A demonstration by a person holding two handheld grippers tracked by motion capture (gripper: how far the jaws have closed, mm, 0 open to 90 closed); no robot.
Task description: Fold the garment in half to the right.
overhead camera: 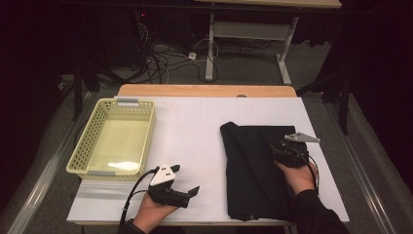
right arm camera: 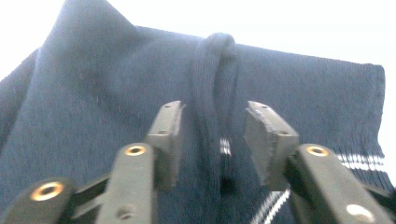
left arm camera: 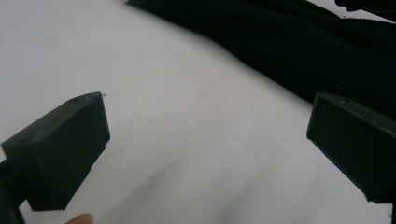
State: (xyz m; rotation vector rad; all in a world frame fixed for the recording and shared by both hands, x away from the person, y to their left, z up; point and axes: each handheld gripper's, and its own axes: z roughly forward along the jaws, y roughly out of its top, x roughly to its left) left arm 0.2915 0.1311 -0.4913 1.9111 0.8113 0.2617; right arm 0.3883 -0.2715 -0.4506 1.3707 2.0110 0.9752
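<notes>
Garment: dark folded garment (overhead camera: 253,170) lying flat, right half of white table (overhead camera: 195,131).
Right gripper (right arm camera: 212,135): over garment, jaws partly apart, gripping nothing.
Left gripper (overhead camera: 184,180): near edge, wide open, empty.
Basket (overhead camera: 92,141): far left.

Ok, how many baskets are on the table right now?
1. The yellow basket stands on the left side of the white table, apart from the dark garment on the right. Nothing could hide a second one.
</notes>
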